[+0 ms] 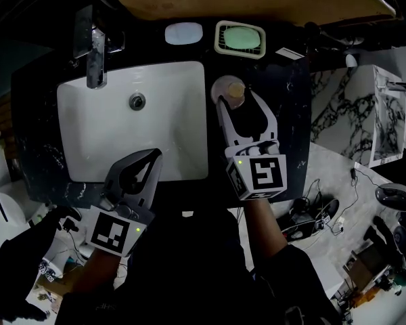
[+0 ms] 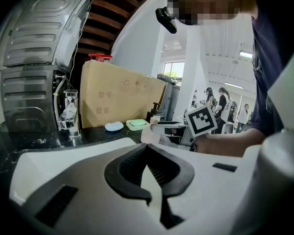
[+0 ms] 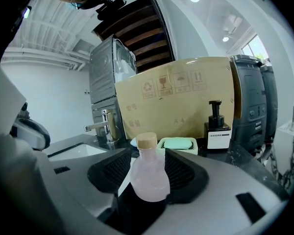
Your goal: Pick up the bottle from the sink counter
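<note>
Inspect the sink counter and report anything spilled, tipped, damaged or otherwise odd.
Nothing is spilled or tipped: the bottle stands upright on the counter between the right gripper's open jaws. The one oddity is a large cardboard sheet propped behind the sink, where a mirror or wall would be expected.

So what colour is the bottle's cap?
Pale tan cap, clearest in the right gripper view.

The bottle (image 3: pixel 149 177) is seen as translucent, frosted plastic, its cap (image 3: pixel 147 140) perhaps wood. The desk (image 1: pixel 294 93) is rendered in glossy black stone; the tap (image 1: pixel 95 53) in polished metal.
</note>
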The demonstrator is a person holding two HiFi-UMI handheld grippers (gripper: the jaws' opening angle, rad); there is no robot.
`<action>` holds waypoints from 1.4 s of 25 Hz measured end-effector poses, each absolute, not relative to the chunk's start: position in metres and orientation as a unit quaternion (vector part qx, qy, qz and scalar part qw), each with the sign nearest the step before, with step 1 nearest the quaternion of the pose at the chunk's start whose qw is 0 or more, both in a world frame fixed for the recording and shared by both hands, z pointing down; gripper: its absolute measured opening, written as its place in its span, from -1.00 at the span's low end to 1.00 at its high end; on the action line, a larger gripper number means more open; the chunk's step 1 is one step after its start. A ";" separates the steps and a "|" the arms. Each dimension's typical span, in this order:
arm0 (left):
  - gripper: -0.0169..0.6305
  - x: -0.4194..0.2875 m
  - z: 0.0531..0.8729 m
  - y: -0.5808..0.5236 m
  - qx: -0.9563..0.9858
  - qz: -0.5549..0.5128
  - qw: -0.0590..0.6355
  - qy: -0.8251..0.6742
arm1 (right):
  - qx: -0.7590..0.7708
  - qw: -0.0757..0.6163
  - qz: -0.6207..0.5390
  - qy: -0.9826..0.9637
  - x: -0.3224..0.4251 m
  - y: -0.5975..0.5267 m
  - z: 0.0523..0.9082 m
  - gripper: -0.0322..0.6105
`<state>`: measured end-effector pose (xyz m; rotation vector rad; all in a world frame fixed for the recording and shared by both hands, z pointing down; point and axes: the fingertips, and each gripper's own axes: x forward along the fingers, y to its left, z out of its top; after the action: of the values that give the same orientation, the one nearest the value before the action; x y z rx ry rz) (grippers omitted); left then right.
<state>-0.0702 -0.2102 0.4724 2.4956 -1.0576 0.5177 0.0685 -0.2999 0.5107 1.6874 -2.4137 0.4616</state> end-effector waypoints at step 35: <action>-0.92 -0.076 0.435 -0.221 0.889 0.163 0.164 -0.395 | 0.565 0.103 0.135 -0.808 0.067 -0.304 0.499 -0.45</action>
<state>-0.0757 -0.2214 0.4346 2.5356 -1.1256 0.4633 0.0674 -0.3040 0.4992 1.6660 -2.3836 0.3969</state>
